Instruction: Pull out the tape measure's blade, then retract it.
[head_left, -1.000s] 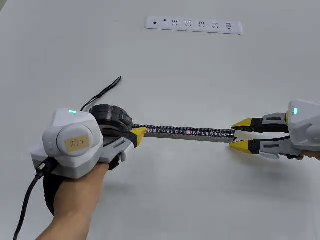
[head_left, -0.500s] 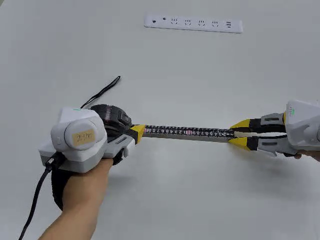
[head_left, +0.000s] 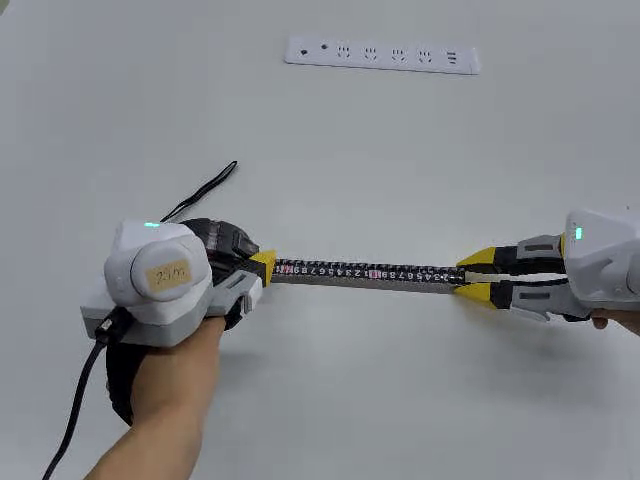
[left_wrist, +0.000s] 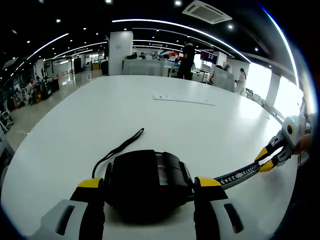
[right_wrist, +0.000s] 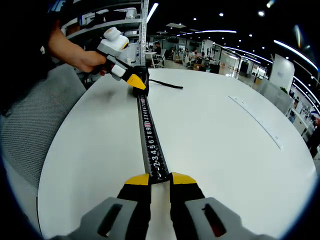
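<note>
A black tape measure case (head_left: 222, 242) (left_wrist: 146, 177) rests on the white table, and my left gripper (head_left: 262, 264) (left_wrist: 149, 183) is shut on it from both sides. Its black blade (head_left: 365, 274) (right_wrist: 149, 137) with white numbers runs out to the right. My right gripper (head_left: 472, 277) (right_wrist: 153, 178) is shut on the blade's end, with the yellow fingertips (right_wrist: 136, 179) pinching it. A black wrist strap (head_left: 203, 189) (left_wrist: 121, 146) trails from the case toward the back.
A white power strip (head_left: 381, 55) (left_wrist: 183, 100) lies at the far side of the table. A black cable (head_left: 75, 398) hangs from the left gripper by the person's arm. The table's rim (right_wrist: 47, 165) curves close on the right gripper's left.
The right gripper has shut on the blade's end. The blade shows a little longer between the two grippers, with the left gripper and case slightly further left.
</note>
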